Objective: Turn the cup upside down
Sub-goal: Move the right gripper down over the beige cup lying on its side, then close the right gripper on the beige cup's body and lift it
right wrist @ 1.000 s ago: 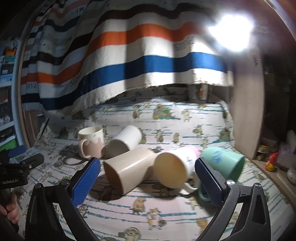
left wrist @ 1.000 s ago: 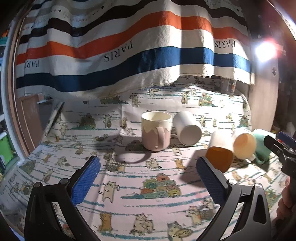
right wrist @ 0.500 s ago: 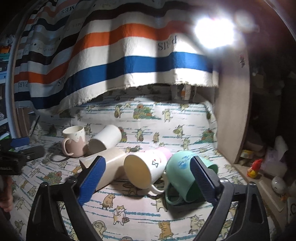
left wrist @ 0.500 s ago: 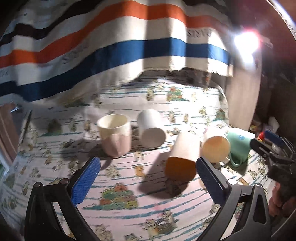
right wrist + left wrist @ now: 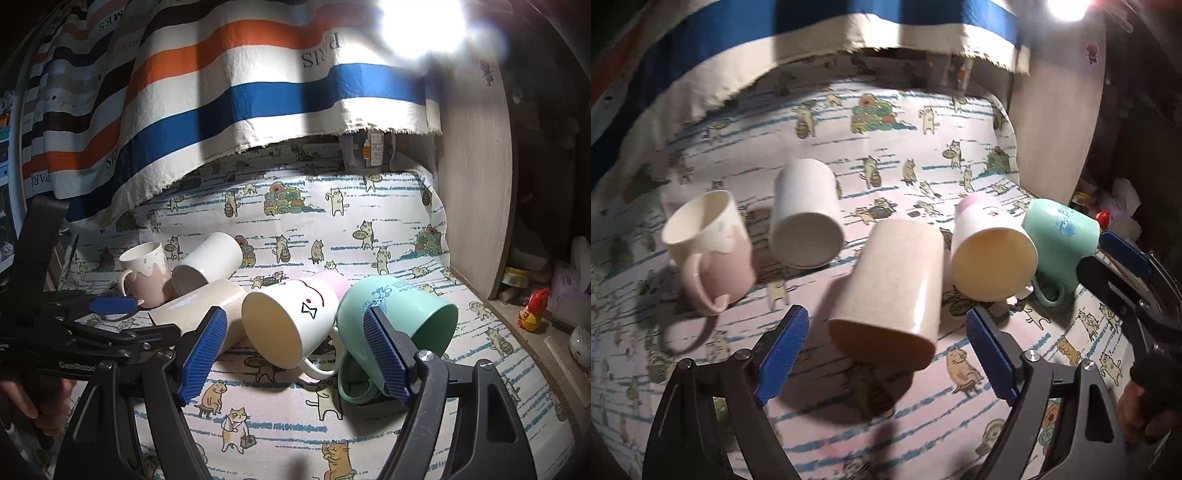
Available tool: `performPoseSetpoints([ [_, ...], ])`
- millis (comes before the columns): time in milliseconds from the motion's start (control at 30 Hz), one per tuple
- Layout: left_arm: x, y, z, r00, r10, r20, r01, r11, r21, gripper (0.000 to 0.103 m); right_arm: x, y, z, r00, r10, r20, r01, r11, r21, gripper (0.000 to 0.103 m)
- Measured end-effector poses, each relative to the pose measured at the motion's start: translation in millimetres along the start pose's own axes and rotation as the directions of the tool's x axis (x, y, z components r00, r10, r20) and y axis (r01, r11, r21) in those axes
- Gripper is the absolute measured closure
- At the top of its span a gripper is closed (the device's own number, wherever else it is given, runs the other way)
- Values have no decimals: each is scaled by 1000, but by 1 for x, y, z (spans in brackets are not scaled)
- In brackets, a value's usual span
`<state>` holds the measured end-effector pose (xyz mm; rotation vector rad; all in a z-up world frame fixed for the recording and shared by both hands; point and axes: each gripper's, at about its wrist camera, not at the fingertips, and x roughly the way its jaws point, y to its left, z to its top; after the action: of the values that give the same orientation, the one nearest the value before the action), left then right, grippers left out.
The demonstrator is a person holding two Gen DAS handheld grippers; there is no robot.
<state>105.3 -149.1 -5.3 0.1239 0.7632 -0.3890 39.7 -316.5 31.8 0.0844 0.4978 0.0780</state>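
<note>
Several cups sit in a row on a cat-print cloth (image 5: 923,122). A beige tumbler (image 5: 890,280) lies on its side, mouth toward me, right in front of my open left gripper (image 5: 886,354). A white mug with a drawn face (image 5: 288,325) and a green mug (image 5: 406,317) also lie on their sides. My open right gripper (image 5: 295,354) hovers before the white mug, its right finger in front of the green mug. A pink-and-cream mug (image 5: 709,251) stands upright at the left beside a plain white cup (image 5: 805,221) on its side.
A striped "PARIS" cloth (image 5: 221,92) hangs over the back. A wooden panel (image 5: 476,184) walls the right side, with small clutter and a red toy (image 5: 532,310) beyond it. A bright lamp (image 5: 421,22) glares at the top right.
Both grippers have moved in closer to the cups. The left one swung right from the pink mug to the beige tumbler; the right one now frames the white mug. Both jaws have narrowed slightly.
</note>
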Motion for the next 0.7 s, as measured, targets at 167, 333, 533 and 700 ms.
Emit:
performPoseSetpoints([
  [167, 18, -7, 1, 999, 35, -33, -35, 999, 23, 19, 4, -1, -2, 1000, 8, -10, -8, 1000, 6, 25],
  [333, 29, -6, -1, 997, 59, -51, -57, 998, 40, 24, -1, 0, 0, 1000, 1, 6, -1, 1000, -3, 25],
  [533, 18, -2, -9, 999, 38, -30, -37, 999, 32, 31, -2, 1, -2, 1000, -9, -3, 9, 1000, -11, 25],
  [700, -5, -5, -24, 997, 73, 23, -74, 996, 46, 32, -2, 4, -7, 1000, -8, -21, 7, 1000, -7, 25],
])
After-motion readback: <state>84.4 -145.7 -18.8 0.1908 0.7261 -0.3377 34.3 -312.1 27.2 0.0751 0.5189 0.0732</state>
